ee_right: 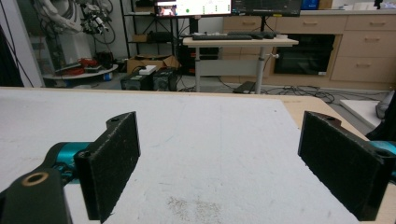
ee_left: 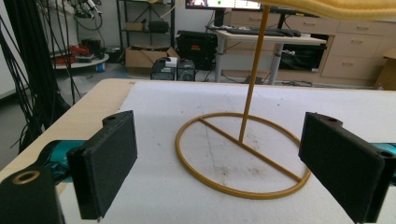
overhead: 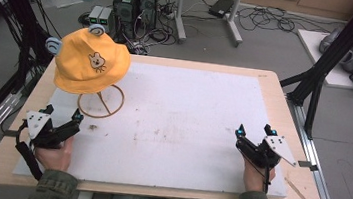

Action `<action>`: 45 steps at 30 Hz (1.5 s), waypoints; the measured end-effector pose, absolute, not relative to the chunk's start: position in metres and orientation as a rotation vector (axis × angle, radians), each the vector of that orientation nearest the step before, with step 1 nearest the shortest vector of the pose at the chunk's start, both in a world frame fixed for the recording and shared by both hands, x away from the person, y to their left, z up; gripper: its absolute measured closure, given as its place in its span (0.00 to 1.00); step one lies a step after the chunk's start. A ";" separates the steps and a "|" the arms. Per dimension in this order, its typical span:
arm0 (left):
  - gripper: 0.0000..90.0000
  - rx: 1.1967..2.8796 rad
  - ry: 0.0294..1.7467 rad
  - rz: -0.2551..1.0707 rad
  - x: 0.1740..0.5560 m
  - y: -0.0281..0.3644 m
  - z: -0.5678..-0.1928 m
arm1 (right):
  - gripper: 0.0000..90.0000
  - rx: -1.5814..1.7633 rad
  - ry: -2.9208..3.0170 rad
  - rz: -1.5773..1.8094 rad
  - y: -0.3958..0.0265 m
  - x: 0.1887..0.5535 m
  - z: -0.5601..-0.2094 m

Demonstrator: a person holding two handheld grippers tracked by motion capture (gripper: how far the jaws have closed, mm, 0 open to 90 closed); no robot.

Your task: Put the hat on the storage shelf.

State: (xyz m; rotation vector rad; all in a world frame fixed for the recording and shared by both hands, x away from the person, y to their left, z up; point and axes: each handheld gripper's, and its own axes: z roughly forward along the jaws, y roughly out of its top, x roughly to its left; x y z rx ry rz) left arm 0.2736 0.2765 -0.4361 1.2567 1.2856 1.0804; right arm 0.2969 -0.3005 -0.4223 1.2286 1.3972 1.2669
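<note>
The yellow fabric bucket hat with small grey-blue ears and a stitched animal face sat draped over the top of a thin gold wire stand with a ring base, at the far left of the white foam-covered tabletop. The left gripper rested near the left front edge, its jaws spread wide apart and empty, pointing toward the stand's ring base, which lay just ahead of them in the left gripper view with the hat brim hanging above. The right gripper rested well apart from the hat on the right side, its jaws likewise wide apart and holding nothing, facing bare tabletop. The main risk, as I judged it, lay in the stand: it looked light and slender, with a single upright post, so a pull on the brim from one side alone would probably tip or drag the whole stand rather than free the hat. A low approach by the left gripper could also knock the post or catch the ring. The soft fabric might slip from a shallow pinch, and the right gripper had a long reach to help steady anything.
</note>
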 end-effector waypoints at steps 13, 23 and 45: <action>0.13 1.255 1.268 1.085 0.273 0.273 -0.432 | 0.14 1.228 1.406 1.265 -0.301 0.297 -0.425; 0.13 1.251 1.262 1.087 0.272 0.273 -0.430 | 0.14 1.238 1.404 1.275 -0.301 0.297 -0.425; 0.13 1.245 1.267 1.086 0.271 0.276 -0.430 | 0.14 1.256 1.385 1.282 -0.304 0.297 -0.426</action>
